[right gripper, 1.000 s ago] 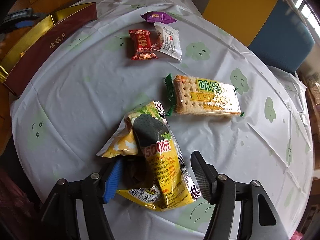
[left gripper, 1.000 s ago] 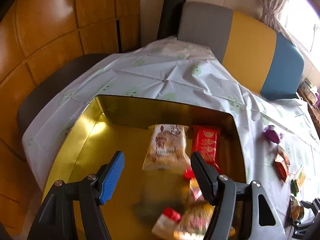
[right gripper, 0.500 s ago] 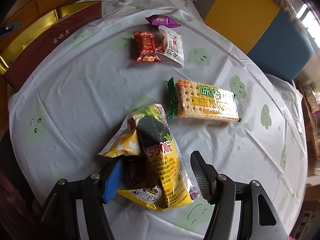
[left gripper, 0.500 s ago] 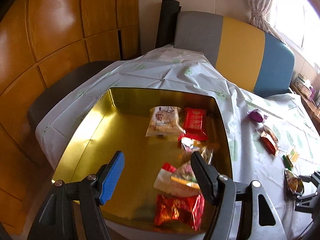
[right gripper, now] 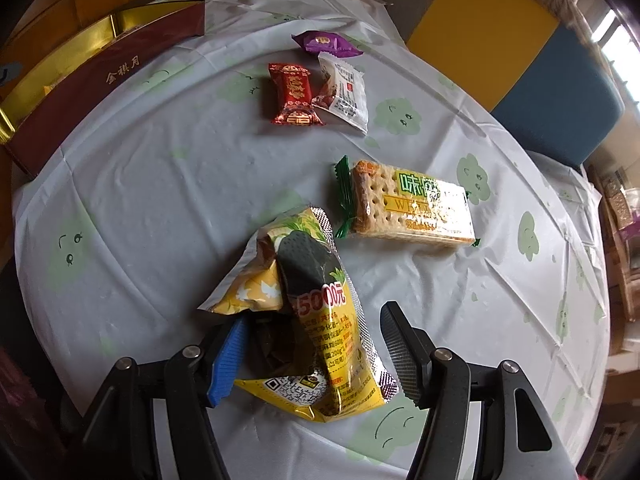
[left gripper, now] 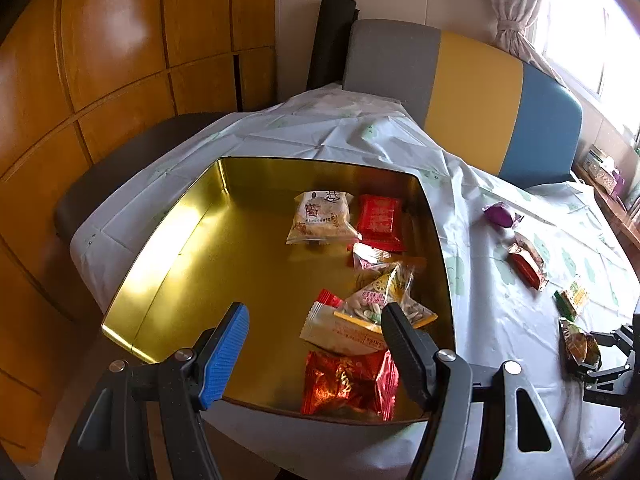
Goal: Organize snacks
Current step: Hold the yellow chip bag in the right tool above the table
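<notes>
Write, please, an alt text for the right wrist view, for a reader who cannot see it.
The open right gripper has its fingers on either side of a yellow snack bag lying on a table with a pale cloud-print tablecloth. Beyond lie a cracker pack, a red candy, a white packet and a purple candy; a gold tin stands at the far left.

One gold tin [left gripper: 172,240] holds six snack packets [left gripper: 322,220]; five more packets [right gripper: 408,208] lie on one tablecloth [right gripper: 160,184].
</notes>
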### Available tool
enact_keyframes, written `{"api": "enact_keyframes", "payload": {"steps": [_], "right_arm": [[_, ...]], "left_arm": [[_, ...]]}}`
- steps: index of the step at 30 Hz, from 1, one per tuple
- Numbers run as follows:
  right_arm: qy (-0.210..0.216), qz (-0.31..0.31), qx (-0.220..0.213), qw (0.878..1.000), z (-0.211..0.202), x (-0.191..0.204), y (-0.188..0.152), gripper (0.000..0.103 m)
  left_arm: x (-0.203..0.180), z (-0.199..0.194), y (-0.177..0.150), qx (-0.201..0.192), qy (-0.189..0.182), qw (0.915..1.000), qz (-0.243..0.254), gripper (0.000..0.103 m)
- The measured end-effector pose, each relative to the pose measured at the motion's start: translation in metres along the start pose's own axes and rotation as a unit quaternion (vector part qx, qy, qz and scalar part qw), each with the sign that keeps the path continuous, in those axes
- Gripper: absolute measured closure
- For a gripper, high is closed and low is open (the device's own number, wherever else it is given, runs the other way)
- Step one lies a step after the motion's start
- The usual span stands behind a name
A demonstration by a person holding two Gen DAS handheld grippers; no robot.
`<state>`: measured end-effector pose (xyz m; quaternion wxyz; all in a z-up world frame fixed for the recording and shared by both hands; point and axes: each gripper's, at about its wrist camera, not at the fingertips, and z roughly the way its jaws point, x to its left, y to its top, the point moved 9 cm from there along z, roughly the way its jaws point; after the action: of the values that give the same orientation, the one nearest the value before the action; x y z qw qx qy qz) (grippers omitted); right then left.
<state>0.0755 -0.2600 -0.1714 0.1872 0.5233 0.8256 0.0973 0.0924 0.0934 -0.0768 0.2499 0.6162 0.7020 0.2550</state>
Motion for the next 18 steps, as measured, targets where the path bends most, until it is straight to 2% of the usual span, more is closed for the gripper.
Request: {"api": "enact_keyframes", "payload": {"steps": [18], "right_arm": [[0.009,0.026,0.012,1.000,0.004,-0.005,-0.002,0.036]], "left_arm": [[0.002,0.000,-0.012,0.009,-0.006,0.9999,-0.003,0.033]]}}
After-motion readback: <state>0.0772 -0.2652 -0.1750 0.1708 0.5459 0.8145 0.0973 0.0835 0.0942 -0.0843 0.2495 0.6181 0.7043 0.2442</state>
